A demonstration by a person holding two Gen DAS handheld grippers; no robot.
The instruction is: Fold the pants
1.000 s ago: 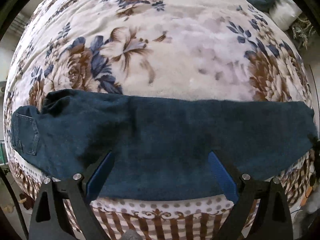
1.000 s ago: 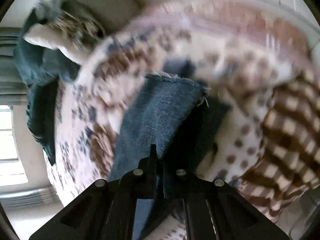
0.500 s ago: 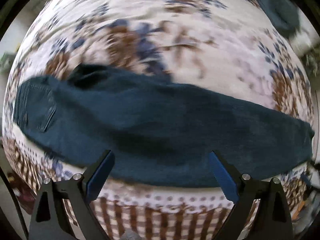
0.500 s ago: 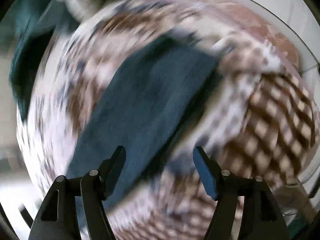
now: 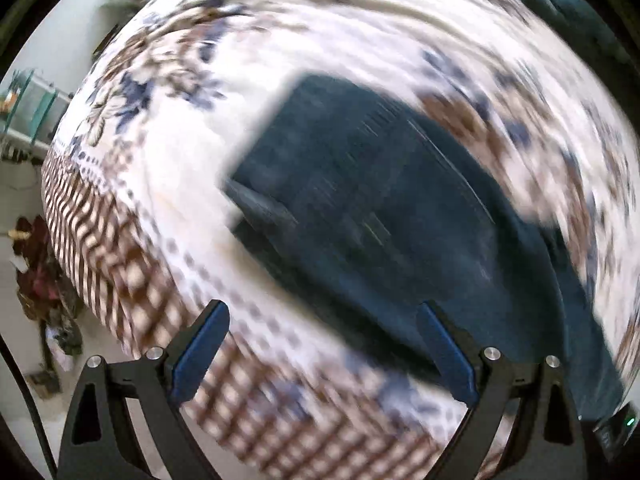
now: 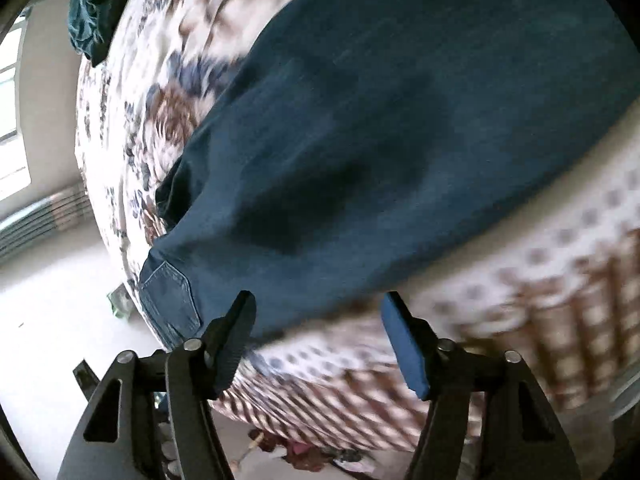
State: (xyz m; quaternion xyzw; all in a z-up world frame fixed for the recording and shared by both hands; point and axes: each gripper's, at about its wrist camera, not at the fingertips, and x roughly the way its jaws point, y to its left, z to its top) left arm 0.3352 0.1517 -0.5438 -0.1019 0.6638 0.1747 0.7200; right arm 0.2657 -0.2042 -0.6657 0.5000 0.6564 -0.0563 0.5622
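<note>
Dark blue denim pants [image 5: 380,200] lie folded lengthwise on a floral blanket [image 5: 180,140] near the bed's edge. In the left wrist view, blurred by motion, my left gripper [image 5: 322,312] hovers open above the pants' squared end and the checked blanket border, holding nothing. In the right wrist view the pants [image 6: 380,120] stretch away, with a back pocket [image 6: 168,296] at the lower left. My right gripper [image 6: 318,298] hangs over the pants' near edge. Its jaws are apart and closing, and no cloth is between its pads.
A dark teal cloth [image 5: 560,0] lies at the bed's far side, also seen in the right wrist view [image 6: 88,20]. Pale floor [image 6: 48,300] lies past the bed's edge. Red-brown clutter [image 5: 36,272] and a shelf [image 5: 28,100] stand beside the bed.
My right gripper, earlier shut on the leg hem, has let go and opened. Both grippers have swept fast along the pants, the right toward the pocket end. The left one also rolled.
</note>
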